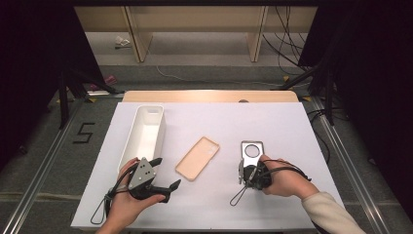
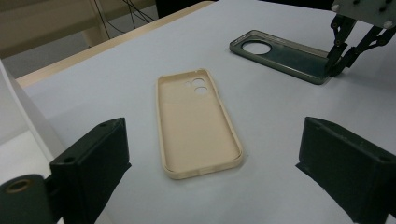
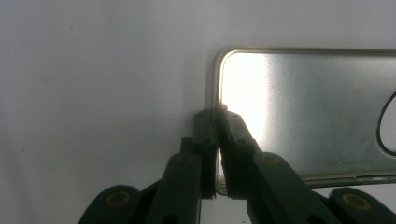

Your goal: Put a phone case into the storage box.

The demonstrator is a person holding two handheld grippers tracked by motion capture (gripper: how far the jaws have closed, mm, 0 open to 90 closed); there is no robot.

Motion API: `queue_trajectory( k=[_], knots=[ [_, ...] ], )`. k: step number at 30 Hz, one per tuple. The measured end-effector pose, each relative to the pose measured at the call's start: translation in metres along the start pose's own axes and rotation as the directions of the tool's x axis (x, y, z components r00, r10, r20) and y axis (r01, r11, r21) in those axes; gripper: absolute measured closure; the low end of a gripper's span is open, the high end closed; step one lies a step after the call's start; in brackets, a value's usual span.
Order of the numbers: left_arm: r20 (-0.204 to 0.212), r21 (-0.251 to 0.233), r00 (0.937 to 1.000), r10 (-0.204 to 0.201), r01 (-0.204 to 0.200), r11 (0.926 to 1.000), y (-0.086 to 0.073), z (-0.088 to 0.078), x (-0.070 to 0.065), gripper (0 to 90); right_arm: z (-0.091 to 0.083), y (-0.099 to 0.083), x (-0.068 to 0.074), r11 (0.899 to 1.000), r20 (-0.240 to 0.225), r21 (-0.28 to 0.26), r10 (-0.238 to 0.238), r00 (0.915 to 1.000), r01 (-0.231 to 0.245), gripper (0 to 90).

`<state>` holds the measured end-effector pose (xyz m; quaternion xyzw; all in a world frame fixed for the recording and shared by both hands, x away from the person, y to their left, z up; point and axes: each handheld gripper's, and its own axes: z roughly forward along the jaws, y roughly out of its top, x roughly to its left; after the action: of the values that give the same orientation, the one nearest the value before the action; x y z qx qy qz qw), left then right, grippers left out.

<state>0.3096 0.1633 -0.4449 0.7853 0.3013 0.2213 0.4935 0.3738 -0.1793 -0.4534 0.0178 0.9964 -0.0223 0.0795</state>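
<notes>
I'm clamping the right claw [image 3: 217,140] on the clear case's [image 1: 252,152] short edge, lower right on the counter [image 1: 292,126]; such a thin pinch could slip. Left claw [image 2: 210,163] is hanging apart.

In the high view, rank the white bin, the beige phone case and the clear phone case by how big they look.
1. white bin, clearly largest.
2. beige phone case.
3. clear phone case, looks smaller, but the right gripper covers its near end, so the two cases may be alike.
</notes>
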Motion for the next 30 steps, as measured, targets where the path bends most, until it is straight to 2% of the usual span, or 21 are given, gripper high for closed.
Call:
queue_trajectory(
  k=[17,20,22,24,27,30],
  knots=[
    [0.008,-0.004,1.0000,-0.001,0.001,1.0000,0.001,0.000,-0.001,8.3,0.000,-0.001,0.000,1.000,0.003,-0.020,0.011,0.9999,-0.011,88.2],
    [0.006,-0.004,1.0000,-0.002,0.002,1.0000,0.000,0.000,-0.001,8.4,-0.001,-0.003,0.001,0.999,-0.005,-0.034,0.027,0.9996,-0.027,88.6],
    [0.006,-0.005,1.0000,-0.003,0.003,1.0000,0.001,0.000,-0.001,8.4,-0.002,-0.003,0.001,0.999,-0.014,-0.025,0.034,0.9993,-0.034,88.6],
    [0.007,-0.005,1.0000,-0.001,0.001,1.0000,0.001,0.000,-0.001,8.5,-0.003,-0.005,0.000,0.998,-0.014,-0.051,0.032,0.9994,-0.032,88.7],
    [0.006,-0.005,1.0000,-0.001,0.001,1.0000,0.001,0.000,-0.001,8.6,-0.005,-0.006,0.001,0.997,-0.019,-0.053,0.049,0.9986,-0.050,88.7],
    [0.005,-0.008,1.0000,-0.003,0.003,1.0000,0.001,0.000,-0.002,8.9,-0.008,-0.011,-0.001,0.993,-0.016,-0.098,0.058,0.9982,-0.060,88.7]
  ],
)
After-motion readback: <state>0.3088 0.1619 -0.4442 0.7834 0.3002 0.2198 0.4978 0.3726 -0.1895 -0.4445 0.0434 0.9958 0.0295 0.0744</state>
